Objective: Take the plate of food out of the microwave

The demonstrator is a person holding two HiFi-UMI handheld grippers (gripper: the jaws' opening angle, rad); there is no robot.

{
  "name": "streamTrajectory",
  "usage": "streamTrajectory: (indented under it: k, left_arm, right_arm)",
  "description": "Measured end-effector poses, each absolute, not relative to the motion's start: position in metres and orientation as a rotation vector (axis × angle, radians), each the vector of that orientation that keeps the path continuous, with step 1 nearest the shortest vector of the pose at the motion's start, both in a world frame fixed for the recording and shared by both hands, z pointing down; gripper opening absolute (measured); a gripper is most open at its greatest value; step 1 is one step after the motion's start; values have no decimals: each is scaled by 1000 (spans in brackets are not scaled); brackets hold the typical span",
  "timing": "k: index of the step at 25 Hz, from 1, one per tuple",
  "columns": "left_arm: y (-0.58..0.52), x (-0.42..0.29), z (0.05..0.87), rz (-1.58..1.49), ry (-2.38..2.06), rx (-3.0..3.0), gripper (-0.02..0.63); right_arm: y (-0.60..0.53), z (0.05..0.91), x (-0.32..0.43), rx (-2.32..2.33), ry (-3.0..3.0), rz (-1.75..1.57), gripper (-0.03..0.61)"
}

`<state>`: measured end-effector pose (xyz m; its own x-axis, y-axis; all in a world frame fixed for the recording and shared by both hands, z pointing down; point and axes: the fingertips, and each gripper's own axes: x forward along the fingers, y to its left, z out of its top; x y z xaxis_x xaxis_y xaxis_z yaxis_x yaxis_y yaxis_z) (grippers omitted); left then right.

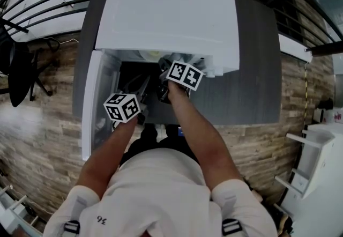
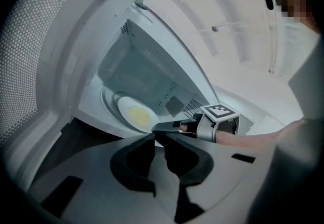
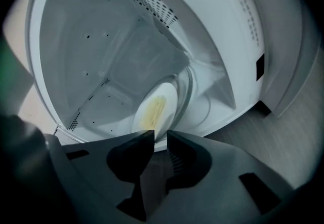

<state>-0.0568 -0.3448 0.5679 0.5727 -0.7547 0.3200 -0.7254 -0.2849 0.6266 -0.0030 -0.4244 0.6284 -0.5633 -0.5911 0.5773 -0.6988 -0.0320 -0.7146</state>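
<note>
**Jaws narrow and empty at the microwave mouth; plate not yet gripped**

Jaws, left gripper (image 2: 157, 136): set narrow, tips almost together at lower centre of its own view, nothing between them.

Jaws, right gripper (image 3: 159, 136): a slim gap is shown at lower centre of its view. The plate rim is seen beyond the gap and is not clamped.

Item 1, plate (image 3: 156, 106): white, lying on the glass turntable (image 3: 190, 86) inside the cavity. It is seen centre-left in the left gripper view and just above the jaw tips in the right gripper view. Yellow food (image 3: 152, 109) is heaped at its middle.

Item 2, microwave (image 1: 166, 16): white, in the upper centre of the head view, set on a dark grey counter (image 1: 257, 69). Its door (image 1: 91, 107) is swung open at the left of the frame.

Item 3, position: both grippers are crowded side by side into the opening, the right one further in.

Hazards, as judged:
- The rim may be missed or pushed if the jaws are not widened first, and the plate could then be slid across the smooth glass.
- If the rim is pinched on one side only, the plate may be tilted and the food spilled.
- A shallow bite on glazed ware may be lost during withdrawal.
- The grippers may be knocked together, or the plate struck on the frame or door, since the opening is tight.
</note>
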Motion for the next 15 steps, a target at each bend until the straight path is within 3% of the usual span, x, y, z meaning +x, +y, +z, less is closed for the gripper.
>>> streamTrajectory:
  k: [13,15]
  left_arm:
    - [-366,-71,597,-32,-1182,1949,48]
    - [-371,-74,601,-59,-1179,1916,85]
  right_arm:
    - [-411,620,15,1404,-2139,1693,49]
    - [-409,617,18,1393,-2146,1687,44]
